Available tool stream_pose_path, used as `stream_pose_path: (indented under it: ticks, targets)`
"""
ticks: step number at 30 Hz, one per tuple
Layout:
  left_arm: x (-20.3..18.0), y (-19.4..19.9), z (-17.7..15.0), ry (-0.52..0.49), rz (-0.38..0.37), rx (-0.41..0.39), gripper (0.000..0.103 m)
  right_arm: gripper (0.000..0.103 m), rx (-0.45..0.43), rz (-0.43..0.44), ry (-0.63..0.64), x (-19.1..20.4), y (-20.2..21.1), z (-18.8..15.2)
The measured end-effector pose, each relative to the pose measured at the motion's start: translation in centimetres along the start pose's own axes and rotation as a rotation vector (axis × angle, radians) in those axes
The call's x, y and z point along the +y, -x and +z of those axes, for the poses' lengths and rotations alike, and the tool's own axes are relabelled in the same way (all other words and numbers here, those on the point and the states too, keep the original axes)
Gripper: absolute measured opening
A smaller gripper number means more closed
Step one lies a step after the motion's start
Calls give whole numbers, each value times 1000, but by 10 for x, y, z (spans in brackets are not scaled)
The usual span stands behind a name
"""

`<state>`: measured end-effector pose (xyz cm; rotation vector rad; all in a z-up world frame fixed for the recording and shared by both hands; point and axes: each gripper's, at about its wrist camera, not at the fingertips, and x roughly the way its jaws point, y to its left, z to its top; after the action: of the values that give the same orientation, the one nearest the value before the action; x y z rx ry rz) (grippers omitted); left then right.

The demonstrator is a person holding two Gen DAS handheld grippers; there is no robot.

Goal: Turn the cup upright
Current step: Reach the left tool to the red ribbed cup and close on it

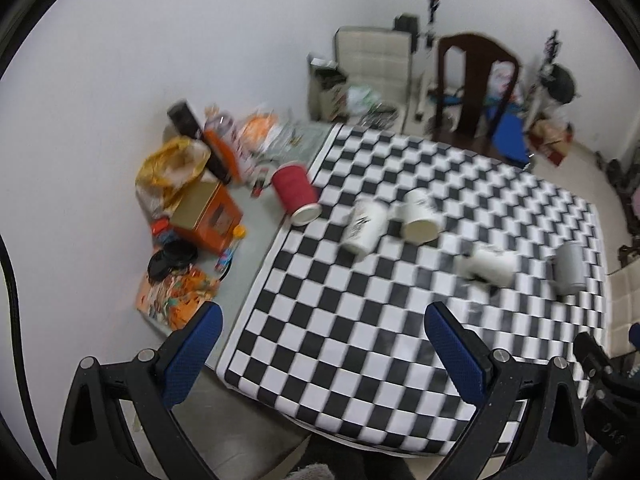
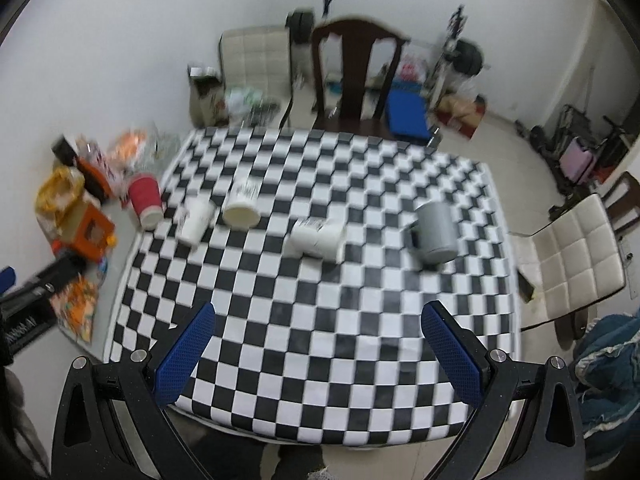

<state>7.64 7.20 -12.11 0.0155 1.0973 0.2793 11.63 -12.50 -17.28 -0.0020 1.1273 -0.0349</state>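
Observation:
Several cups lie on their sides on a black-and-white checkered tablecloth [image 2: 320,340]: a red paper cup [image 1: 296,194] [image 2: 147,199] at the cloth's left edge, a white printed cup [image 1: 365,227] [image 2: 195,220], a cream cup [image 1: 420,217] [image 2: 241,203], a white mug [image 1: 490,266] [image 2: 318,238] and a grey mug [image 1: 570,268] [image 2: 435,232]. My left gripper [image 1: 320,320] is open and empty above the cloth's near left part. My right gripper [image 2: 318,320] is open and empty above the near middle. Both are well short of the cups.
Clutter fills the table's left strip: an orange box [image 1: 208,216], a yellow bag [image 1: 172,172], a black lid [image 1: 172,260], snack packets [image 1: 180,296]. A dark wooden chair [image 2: 356,76] stands behind the table, a cream padded chair [image 2: 568,264] at the right.

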Motion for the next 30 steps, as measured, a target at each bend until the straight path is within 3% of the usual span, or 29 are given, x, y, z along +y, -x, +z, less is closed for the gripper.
stream_pose_path:
  ticks: [8,14,19,23,30]
  targets:
    - [43,-116,43,22,38,154,103,103,254,0,51,73,-160,15]
    - [70,-205,87,76,14,255,103,103,384,-27,84,122,-250,30]
    - [78,-275,120,131,-87,332,101,103,446,-47,76,145,-300,46]
    - [76,-314,137,189,-203,385,84,103,466,-65,51,150,-325,60]
    - [68,-355,151,244,-259,434,82,103,468,-95,22,154,-348,75]
